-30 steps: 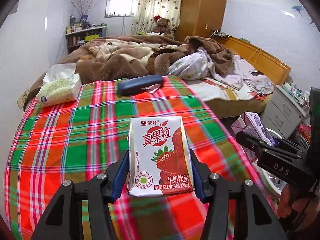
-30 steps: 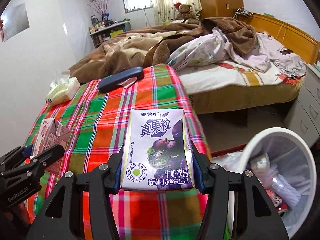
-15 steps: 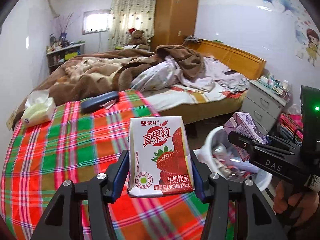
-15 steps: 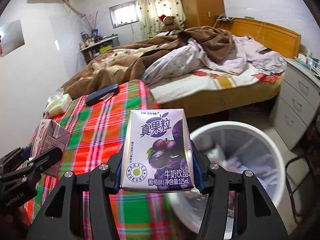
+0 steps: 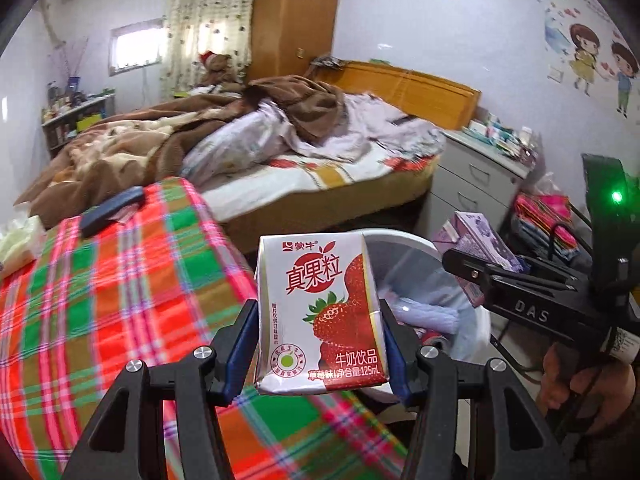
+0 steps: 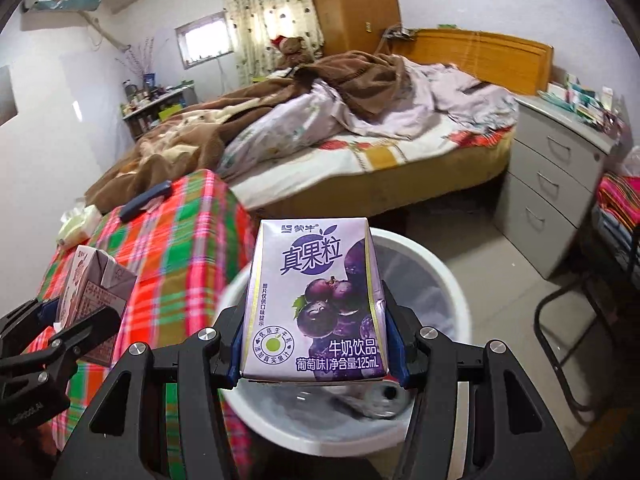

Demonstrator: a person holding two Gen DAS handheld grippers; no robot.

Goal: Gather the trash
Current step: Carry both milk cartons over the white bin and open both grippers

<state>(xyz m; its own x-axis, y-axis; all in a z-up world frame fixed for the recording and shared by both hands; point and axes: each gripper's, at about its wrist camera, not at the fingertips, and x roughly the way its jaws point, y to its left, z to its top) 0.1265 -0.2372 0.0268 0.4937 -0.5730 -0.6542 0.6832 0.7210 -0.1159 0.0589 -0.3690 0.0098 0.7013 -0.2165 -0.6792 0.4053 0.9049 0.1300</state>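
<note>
My left gripper (image 5: 318,344) is shut on a red-and-white strawberry milk carton (image 5: 320,316), held upright over the edge of the plaid table (image 5: 100,288). Just behind the carton to the right is the white trash bin (image 5: 476,312). My right gripper (image 6: 314,338) is shut on a purple grape milk carton (image 6: 316,304), held upright above the open white trash bin (image 6: 452,280), which has trash and a liner inside. In the left wrist view the right gripper (image 5: 480,272) and its purple carton (image 5: 476,236) show at the right. The right wrist view shows the left gripper's carton (image 6: 96,288) at the lower left.
A dark flat case (image 6: 146,200) and a tissue pack (image 6: 78,224) lie at the far end of the plaid table. Beyond is an unmade bed (image 6: 360,128) with a wooden headboard. A grey drawer unit (image 6: 556,184) and a black chair frame (image 6: 568,320) stand right of the bin.
Both grippers have swung right, off the table toward the bin, each still carrying its carton. The bin now sits directly under the right gripper's carton and close behind the left one.
</note>
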